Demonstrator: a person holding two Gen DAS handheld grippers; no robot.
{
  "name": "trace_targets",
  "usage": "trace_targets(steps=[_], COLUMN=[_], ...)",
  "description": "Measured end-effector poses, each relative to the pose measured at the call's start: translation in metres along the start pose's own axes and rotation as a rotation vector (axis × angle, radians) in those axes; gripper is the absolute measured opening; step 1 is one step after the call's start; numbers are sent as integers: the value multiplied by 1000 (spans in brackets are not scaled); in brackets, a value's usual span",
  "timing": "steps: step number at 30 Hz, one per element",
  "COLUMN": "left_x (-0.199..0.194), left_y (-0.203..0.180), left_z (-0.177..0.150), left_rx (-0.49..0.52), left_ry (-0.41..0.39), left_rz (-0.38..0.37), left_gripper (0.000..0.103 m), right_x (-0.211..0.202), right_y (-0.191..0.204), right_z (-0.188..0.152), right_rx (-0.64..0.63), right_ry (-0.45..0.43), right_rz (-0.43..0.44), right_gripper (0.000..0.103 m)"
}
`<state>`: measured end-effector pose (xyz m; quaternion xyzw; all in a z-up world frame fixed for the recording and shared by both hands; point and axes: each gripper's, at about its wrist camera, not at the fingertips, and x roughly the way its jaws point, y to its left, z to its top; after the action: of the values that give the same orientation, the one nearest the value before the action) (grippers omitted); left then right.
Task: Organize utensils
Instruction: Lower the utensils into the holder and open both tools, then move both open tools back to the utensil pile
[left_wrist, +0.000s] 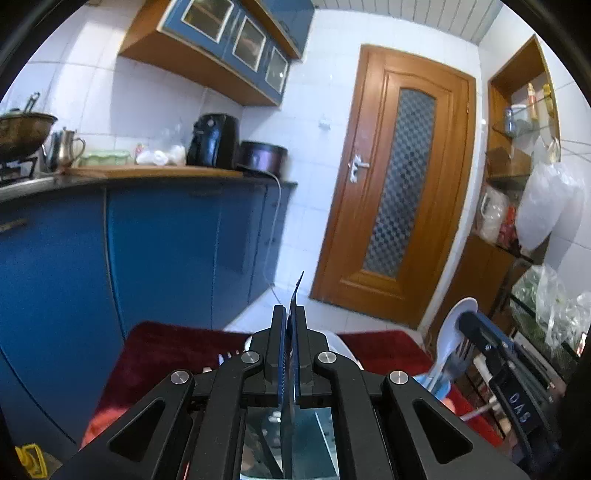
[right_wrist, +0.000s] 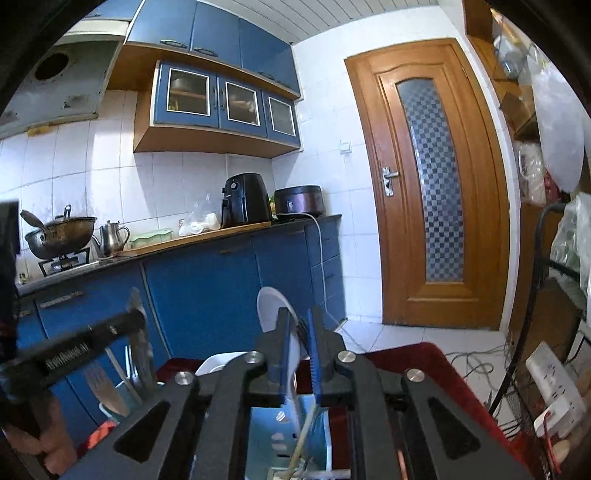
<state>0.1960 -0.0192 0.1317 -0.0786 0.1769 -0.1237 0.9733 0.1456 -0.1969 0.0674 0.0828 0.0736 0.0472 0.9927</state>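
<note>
White spoon (right_wrist: 275, 314) between slightly parted right tongs (right_wrist: 298, 332), left tongs (left_wrist: 290, 332) clamped on what seems a knife (left_wrist: 296, 295).

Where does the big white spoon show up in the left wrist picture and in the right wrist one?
Left wrist view: the white spoon stands at lower right, behind the right gripper.
Right wrist view: the spoon is at lower centre, rising behind the right gripper.
Shared landmark: the wooden door.

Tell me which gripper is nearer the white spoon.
Right. The right gripper has the white spoon between its parted jaws; the left gripper is off to the spoon's left, clear of it.
</note>
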Motion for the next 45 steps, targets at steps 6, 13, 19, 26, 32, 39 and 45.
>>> trace_targets(steps=[6, 13, 19, 26, 32, 39, 45], left_x=[3, -16, -37, -62, -76, -88, -91], left_y=[-8, -16, -24, -28, -30, -29, -27], left_z=[-3, 1, 2, -6, -20, -40, -56], left_rx=[22, 46, 68, 72, 69, 46, 26], left_ry=[45, 29, 47, 77, 121, 170, 217], left_rz=[-12, -21, -32, -22, -12, -6, 3], left_gripper=[15, 38, 38, 53, 53, 53, 54], right_x=[-6, -24, -45, -66, -83, -100, -111], right_y=[-4, -1, 1, 5, 3, -2, -10], right_z=[4, 14, 16, 7, -2, -15, -29], right_rx=[48, 79, 95, 64, 55, 36, 41], right_ry=[26, 22, 53, 118, 158, 196, 223], right_rz=[64, 87, 106, 103, 94, 84, 79], right_gripper=[33, 40, 46, 51, 53, 56, 59])
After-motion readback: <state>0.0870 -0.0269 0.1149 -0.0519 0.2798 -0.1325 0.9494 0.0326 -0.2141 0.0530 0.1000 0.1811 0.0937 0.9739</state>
